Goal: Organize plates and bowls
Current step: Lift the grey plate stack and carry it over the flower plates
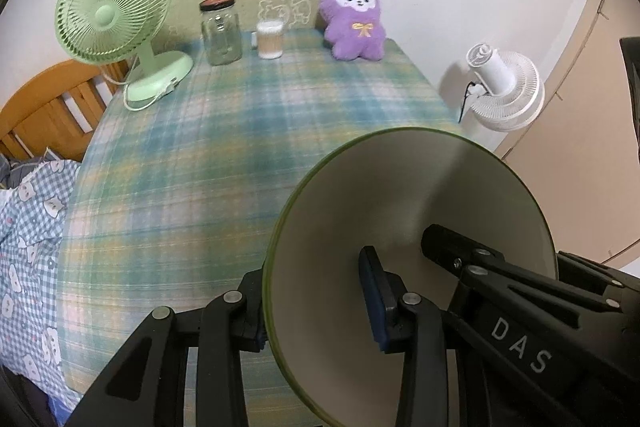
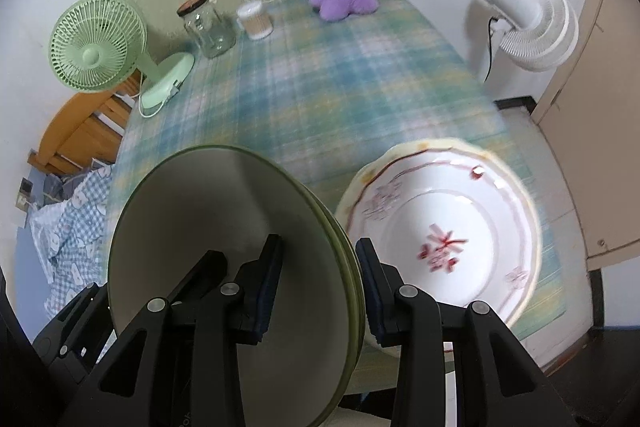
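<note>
The tabletop (image 1: pixel 208 147) is the biggest thing here, with a blue and green check cloth on it. At its far end stand a green fan (image 1: pixel 116 15), a purple plush toy (image 1: pixel 356 19), a glass jar (image 1: pixel 221 31) and a small cup (image 1: pixel 270 39).

Next in size is the green-rimmed plate (image 2: pixel 216 227). It is tipped up on its edge, near the front of the tabletop, and both tools have it. The left tool (image 1: pixel 316 311) is pinched shut on the plate's rim, one finger on each side. The right tool (image 2: pixel 318 287) is also closed on the rim. In the right view the edge looks layered, so it may be more than one plate; I cannot tell.

Just beside it, on the right, lies a white plate with red flowers (image 2: pixel 452 227), flat near the tabletop's edge.

I think the plate could slip, because it is smooth and held only by its thin rim. If the two tools pull different ways, it could twist loose and fall. Swinging it down too fast could bang the flower plate and chip it, or push it off the edge.
</note>
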Tool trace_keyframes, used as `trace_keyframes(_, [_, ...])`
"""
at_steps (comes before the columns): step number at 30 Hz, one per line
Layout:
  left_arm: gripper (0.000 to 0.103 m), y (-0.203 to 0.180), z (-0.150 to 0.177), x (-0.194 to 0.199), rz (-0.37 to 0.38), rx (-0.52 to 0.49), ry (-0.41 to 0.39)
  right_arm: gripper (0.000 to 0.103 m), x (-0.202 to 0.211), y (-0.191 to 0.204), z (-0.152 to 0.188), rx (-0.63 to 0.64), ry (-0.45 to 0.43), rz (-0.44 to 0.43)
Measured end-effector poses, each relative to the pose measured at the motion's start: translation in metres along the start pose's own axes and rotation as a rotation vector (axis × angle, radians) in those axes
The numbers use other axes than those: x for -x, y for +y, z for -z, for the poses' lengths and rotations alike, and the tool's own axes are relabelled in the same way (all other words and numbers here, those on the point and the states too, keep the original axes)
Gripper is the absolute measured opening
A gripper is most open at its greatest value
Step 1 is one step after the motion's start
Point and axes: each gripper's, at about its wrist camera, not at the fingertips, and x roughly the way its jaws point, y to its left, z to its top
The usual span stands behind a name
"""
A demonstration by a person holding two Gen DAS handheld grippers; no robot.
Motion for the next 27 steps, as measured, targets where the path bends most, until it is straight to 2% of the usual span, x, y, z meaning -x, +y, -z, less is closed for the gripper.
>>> trace_keyframes(13, [0.036, -0.078, -0.002, -0.033, 0.007, 0.029, 0.053, 0.040, -0.002, -0.084, -0.016, 0.007, 0.045, 0.013])
trace_keyframes(23, [0.036, -0.114, -0.001, -0.062, -0.002, 0.056, 0.108, 0.041, -0.023, -0.132, -0.025, 0.014, 0.110, 0.012])
trace_keyframes(27, [0.036, -0.123, 0.002, -0.072, -0.029, 0.058, 0.128, 0.041, -0.034, -0.145, -0.027, 0.007, 0.141, 0.000])
